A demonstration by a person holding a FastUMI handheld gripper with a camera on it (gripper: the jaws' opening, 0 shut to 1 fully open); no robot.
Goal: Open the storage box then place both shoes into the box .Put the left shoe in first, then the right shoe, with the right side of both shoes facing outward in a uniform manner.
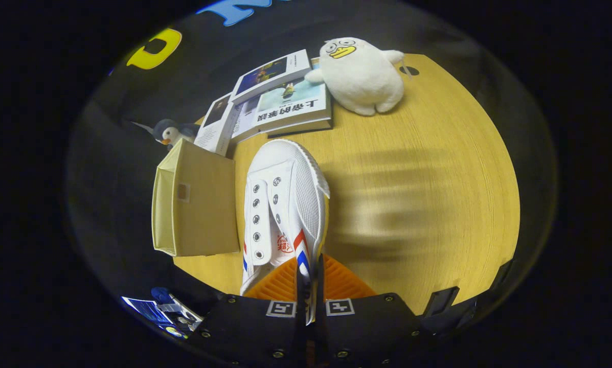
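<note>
A white canvas shoe (pixel 285 204) with red and blue side stripes hangs between my fingers, toe pointing away from me and tilted over the wooden table (pixel 418 204). My gripper (pixel 310 286) is shut on the shoe's side wall near the heel. The beige fabric storage box (pixel 198 209) stands just left of the shoe at the table's edge, its open mouth facing left; what lies inside is hidden.
Beyond the shoe lies a stack of books (pixel 280 102). A white plush duck (pixel 359 76) sits to their right. A small penguin toy (pixel 170 133) stands behind the box. Bare tabletop stretches to the right of the shoe.
</note>
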